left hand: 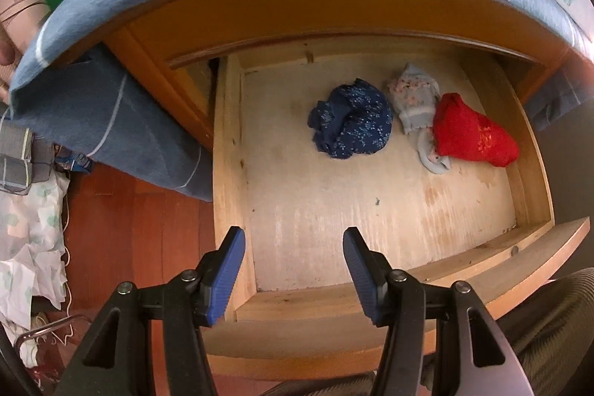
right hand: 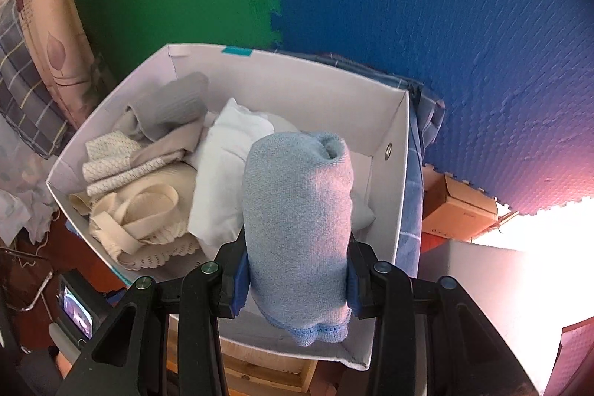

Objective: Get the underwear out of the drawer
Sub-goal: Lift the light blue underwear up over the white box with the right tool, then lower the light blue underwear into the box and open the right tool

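In the left wrist view a pale wooden drawer (left hand: 230, 151) is pulled out. On its floor lie a dark blue speckled bundle (left hand: 351, 119), a light grey floral piece (left hand: 415, 99) and a red piece (left hand: 471, 132). My left gripper (left hand: 294, 244) hangs open above the drawer's near end, nothing between its blue pads. In the right wrist view my right gripper (right hand: 297, 279) is shut on a rolled light blue underwear (right hand: 297, 210), held over a white box (right hand: 393, 143) with several cream, white and grey garments (right hand: 178, 169) inside.
A blue-grey cloth (left hand: 111, 121) drapes over the cabinet top and hangs left of the drawer. Crumpled pale fabric (left hand: 29, 240) lies on the red-brown floor at left. Green and blue foam mats (right hand: 408, 6) back the box; a cardboard box (right hand: 456, 206) sits to its right.
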`<state>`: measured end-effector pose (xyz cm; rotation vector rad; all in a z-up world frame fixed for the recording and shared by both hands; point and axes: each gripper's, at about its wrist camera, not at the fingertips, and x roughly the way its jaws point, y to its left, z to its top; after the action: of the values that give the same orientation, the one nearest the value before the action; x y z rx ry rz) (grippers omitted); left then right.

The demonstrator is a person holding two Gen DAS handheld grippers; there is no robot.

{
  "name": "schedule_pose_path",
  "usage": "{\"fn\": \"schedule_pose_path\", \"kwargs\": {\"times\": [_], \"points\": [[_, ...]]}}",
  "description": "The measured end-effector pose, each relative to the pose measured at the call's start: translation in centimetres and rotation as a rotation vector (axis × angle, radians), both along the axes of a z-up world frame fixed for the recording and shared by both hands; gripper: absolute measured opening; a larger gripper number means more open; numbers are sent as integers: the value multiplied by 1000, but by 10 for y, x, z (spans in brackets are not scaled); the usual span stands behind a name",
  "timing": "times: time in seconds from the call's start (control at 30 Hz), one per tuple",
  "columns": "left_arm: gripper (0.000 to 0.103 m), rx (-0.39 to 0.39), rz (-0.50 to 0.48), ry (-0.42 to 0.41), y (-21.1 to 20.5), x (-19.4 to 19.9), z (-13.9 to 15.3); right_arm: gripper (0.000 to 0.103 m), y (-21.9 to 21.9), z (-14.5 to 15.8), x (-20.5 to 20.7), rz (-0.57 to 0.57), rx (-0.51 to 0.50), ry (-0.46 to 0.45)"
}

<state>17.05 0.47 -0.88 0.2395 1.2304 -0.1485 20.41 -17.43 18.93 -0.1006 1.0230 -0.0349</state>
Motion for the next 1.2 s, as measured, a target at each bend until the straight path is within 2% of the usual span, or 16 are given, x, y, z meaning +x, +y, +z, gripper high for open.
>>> {"fn": "schedule_pose_path", "kwargs": {"times": [0.2, 0.53, 0.63, 0.67, 0.83, 0.97, 1.2], "points": [[56, 29, -41, 30, -14, 13, -11, 38, -4, -15, 5, -1, -10, 42], [56, 91, -104, 106, -29, 33, -38, 43, -6, -19, 8, -5, 12, 33], [56, 78, -93, 129, -29, 39, -44, 50, -9, -16, 4, -2, 40, 6], [56, 76, -92, 132, -30, 41, -45, 60, -10, -14, 2, -2, 39, -5], [56, 44, -85, 151, -33, 51, -50, 74, -6, -3, -8, 1, 34, -64], [56, -9, -58, 168, -32, 56, -54, 75, -8, 7, -23, -9, 79, -114], [56, -45, 4, 160, -32, 58, -57, 77, -10, 6, -44, -9, 126, -126]]}}
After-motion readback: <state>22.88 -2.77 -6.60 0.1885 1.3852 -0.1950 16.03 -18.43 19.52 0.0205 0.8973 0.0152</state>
